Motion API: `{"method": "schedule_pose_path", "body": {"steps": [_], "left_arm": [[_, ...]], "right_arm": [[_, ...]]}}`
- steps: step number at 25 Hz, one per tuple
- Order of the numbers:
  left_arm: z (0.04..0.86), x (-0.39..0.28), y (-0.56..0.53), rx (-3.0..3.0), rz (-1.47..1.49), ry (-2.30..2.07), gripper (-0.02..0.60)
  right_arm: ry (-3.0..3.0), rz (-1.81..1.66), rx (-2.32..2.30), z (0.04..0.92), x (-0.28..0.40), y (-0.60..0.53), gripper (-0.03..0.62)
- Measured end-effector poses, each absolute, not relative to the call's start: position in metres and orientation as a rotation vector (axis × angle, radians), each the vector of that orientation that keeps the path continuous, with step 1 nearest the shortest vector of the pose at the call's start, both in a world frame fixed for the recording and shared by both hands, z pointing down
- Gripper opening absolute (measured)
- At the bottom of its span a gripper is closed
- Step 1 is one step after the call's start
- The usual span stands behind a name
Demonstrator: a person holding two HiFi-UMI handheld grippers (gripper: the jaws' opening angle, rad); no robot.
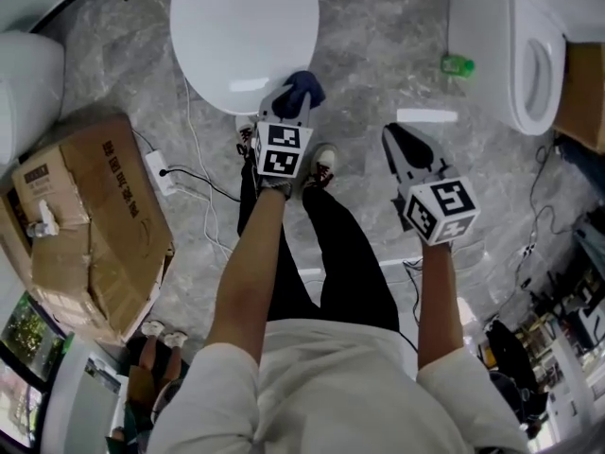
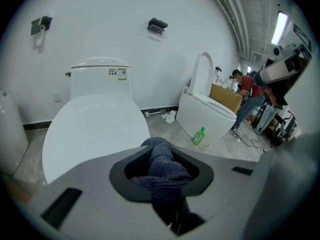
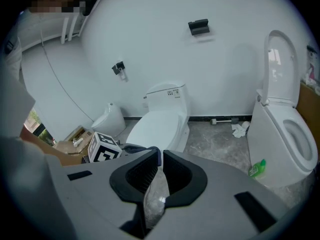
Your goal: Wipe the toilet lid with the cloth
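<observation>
A dark blue cloth is pinched, bunched up, between the closed jaws of the left gripper. A crumpled scrap of clear film is gripped between the nearly meeting jaws of the right gripper, held apart to the right. The cloth is held at the front edge of the shut white toilet lid; contact cannot be judged. Farther right, a green bottle is seen on the floor beside a second toilet with its seat raised.
</observation>
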State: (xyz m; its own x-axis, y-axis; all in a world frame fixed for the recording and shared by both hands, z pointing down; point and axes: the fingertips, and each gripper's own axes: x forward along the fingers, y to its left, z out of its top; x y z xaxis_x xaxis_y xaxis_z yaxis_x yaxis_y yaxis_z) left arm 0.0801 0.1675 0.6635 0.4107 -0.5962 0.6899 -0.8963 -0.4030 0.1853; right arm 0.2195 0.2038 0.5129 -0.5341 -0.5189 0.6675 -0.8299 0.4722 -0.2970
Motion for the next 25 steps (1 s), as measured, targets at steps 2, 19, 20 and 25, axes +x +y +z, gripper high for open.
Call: {"method": "schedule_pose_path", "body": {"steps": [2, 19, 20, 25], "left_arm": [[0.641, 0.083, 0.158, 2.154, 0.693, -1.271, 0.087], [0.402, 0.037, 0.101, 2.319, 0.526, -1.531, 0.087], [0.386, 0.036, 0.100, 2.336, 0.522, -1.543, 0.087], [0.315, 0.025, 0.091, 2.410, 0.488, -1.609, 0.087]], "right_arm": [[-2.235, 0.815, 1.137, 0.499, 0.224, 0.196, 0.052], [-2.436, 0.571, 1.186, 0.331, 0.215, 0.123, 0.052], [-2.448, 0.547, 1.180, 0.320, 0.213, 0.119, 0.052], [-2.488, 0.430, 1.184, 0.263, 0.206, 0.104, 0.052]]}}
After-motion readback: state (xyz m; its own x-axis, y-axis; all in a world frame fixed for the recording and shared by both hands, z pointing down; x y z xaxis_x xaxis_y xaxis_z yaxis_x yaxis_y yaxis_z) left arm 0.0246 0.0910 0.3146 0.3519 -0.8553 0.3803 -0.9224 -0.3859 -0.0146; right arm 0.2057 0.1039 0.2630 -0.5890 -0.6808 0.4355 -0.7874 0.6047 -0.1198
